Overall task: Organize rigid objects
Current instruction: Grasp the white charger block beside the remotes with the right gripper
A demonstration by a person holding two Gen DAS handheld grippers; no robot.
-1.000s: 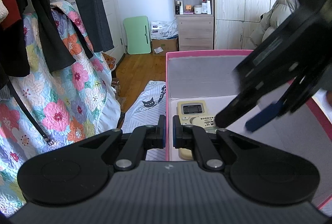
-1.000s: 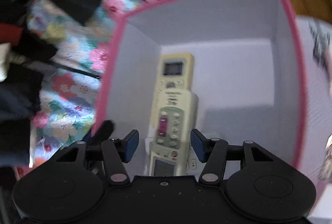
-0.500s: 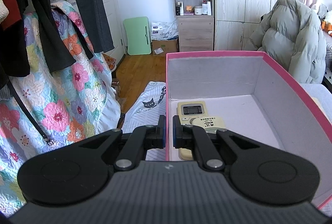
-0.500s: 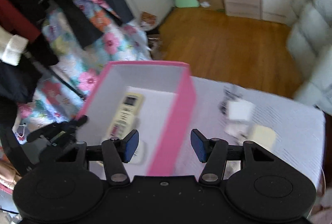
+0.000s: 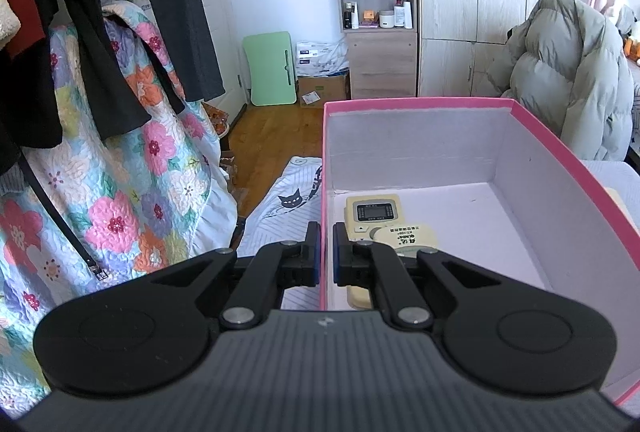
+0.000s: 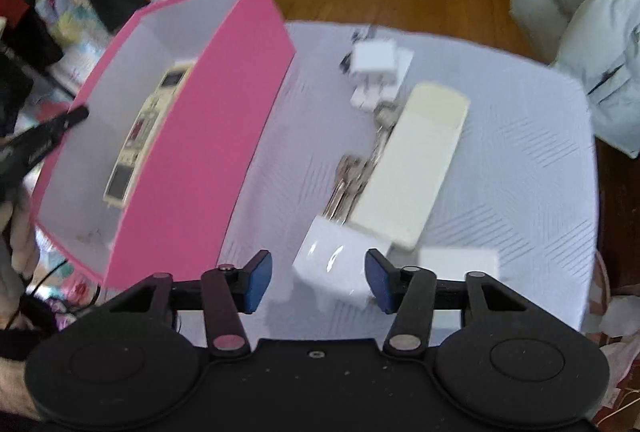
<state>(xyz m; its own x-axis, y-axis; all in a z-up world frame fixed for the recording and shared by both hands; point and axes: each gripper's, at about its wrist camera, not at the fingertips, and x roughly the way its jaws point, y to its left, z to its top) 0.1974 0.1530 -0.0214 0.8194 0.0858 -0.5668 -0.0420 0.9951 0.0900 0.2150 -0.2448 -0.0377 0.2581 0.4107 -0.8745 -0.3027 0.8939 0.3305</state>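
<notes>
My left gripper (image 5: 326, 252) is clamped on the near-left wall of the pink box (image 5: 560, 152). Inside it lie two cream remotes (image 5: 374, 216); the upper one's round label reads "QUNDA". My right gripper (image 6: 318, 280) is spread wide above a white block (image 6: 340, 264) on the table (image 6: 520, 152), near a long cream remote (image 6: 416, 160) and some keys (image 6: 348, 172).

Box (image 6: 208, 136) sits on counter (image 6: 520, 152), left side. Two remotes (image 6: 138, 136) lie inside box, along its left wall, end to end. Right of box, on counter: third remote (image 6: 412, 168); keys (image 6: 348, 180) touching its left edge; adapter (image 6: 376, 58) behind it; charger block (image 6: 340, 264) in front.
</notes>
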